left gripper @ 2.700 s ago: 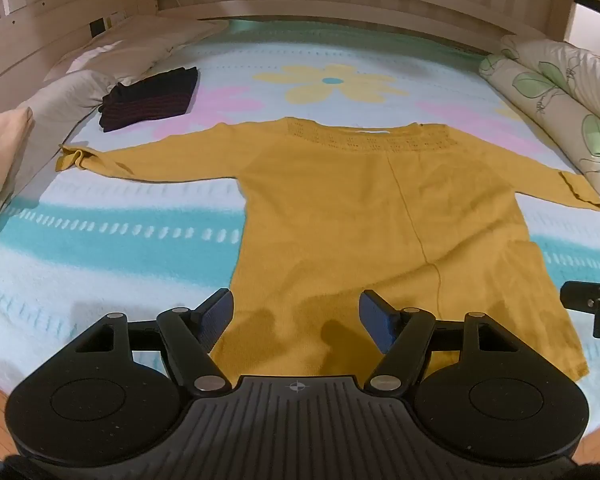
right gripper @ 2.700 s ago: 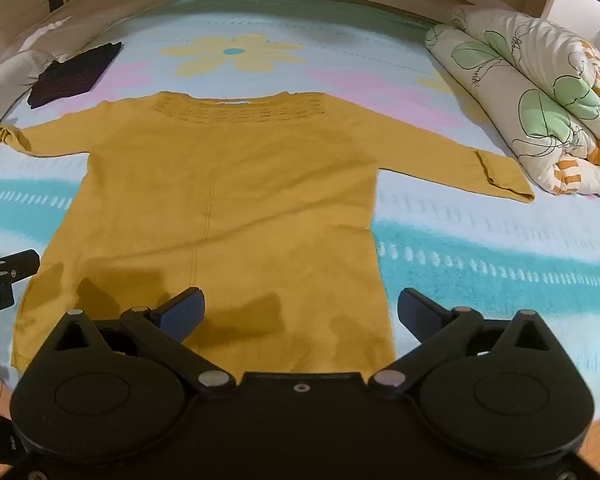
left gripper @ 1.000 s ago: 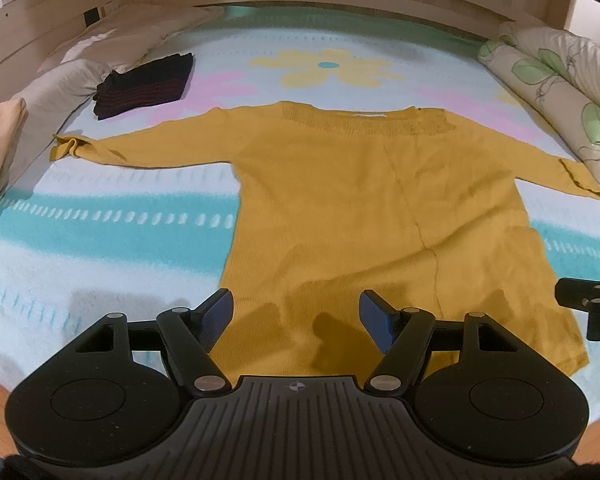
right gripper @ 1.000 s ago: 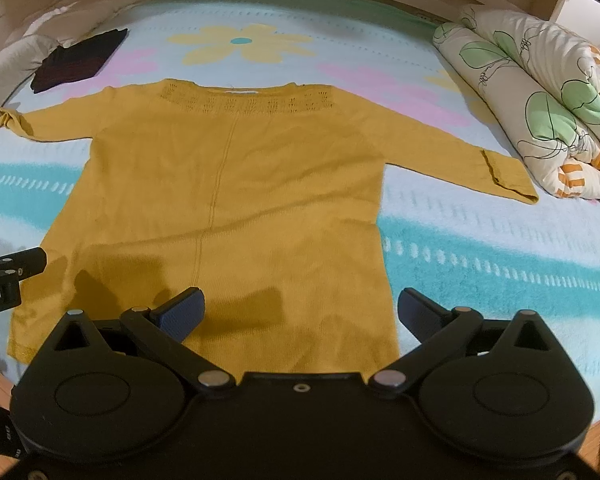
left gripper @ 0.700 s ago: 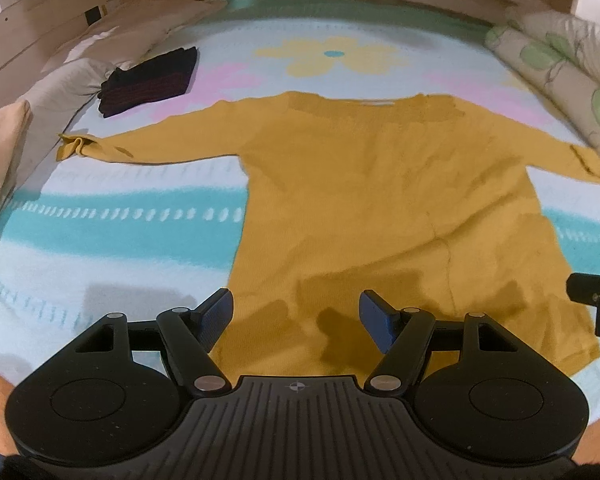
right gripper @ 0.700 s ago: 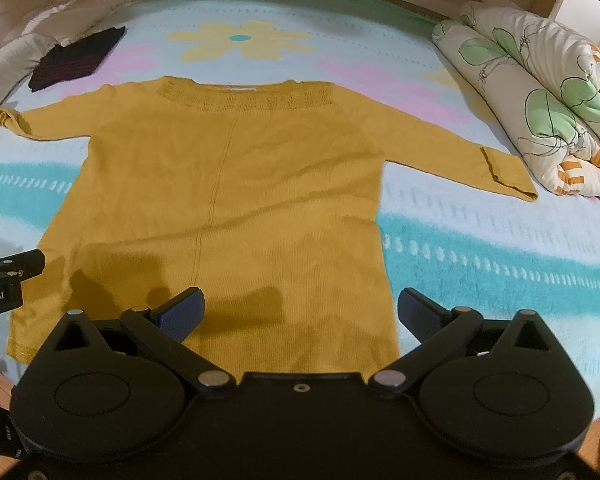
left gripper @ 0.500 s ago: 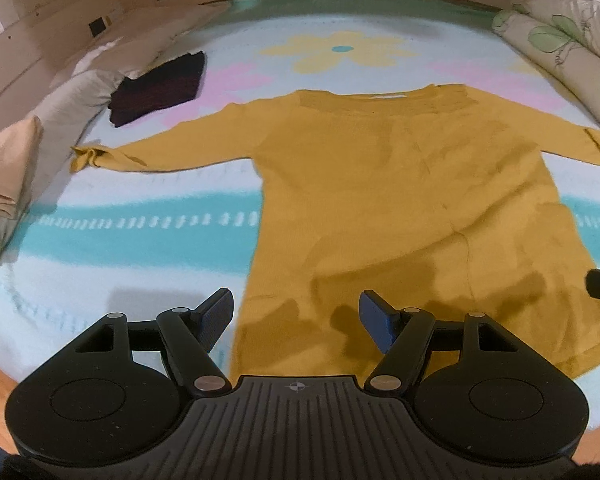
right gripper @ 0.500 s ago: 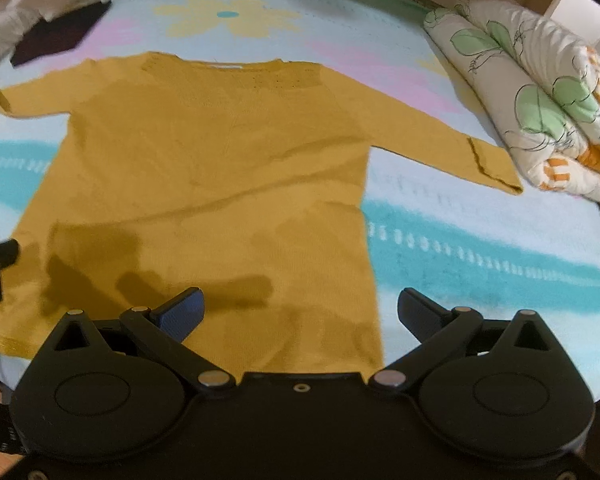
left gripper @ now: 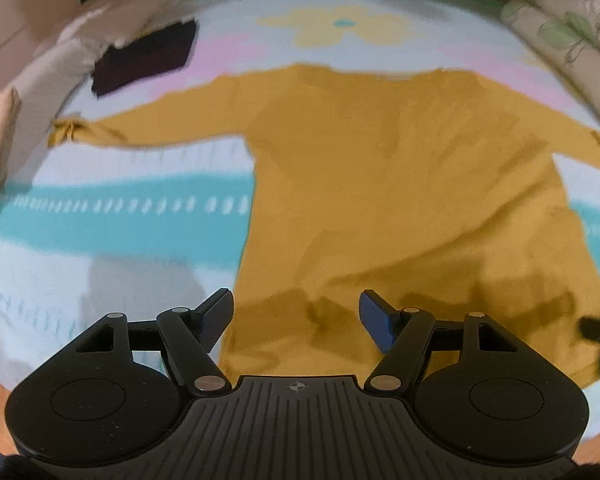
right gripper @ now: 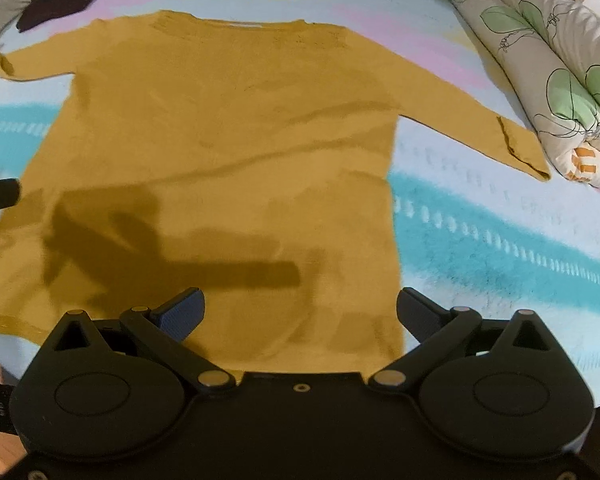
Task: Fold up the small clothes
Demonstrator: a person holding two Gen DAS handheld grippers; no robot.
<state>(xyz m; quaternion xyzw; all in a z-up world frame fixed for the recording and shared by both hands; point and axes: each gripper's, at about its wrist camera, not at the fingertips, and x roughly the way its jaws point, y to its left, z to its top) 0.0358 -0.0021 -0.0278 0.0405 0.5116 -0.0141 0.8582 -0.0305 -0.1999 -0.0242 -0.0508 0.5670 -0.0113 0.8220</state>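
Mustard-yellow long-sleeve sweater (right gripper: 228, 152) lies flat and unfolded on the bed (right gripper: 500, 240), neckline away from camera, hem nearest. Both sleeves spread out sideways, body lightly creased; left cuff looks bunched.

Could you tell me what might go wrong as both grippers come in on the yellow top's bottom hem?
The left gripper and right gripper are open over the hem of the yellow top, which lies flat on the blanket; closing low could pinch blanket too. Uneven grips may skew the fold. The spread sleeve lies near the rolled quilt and could drag against it.
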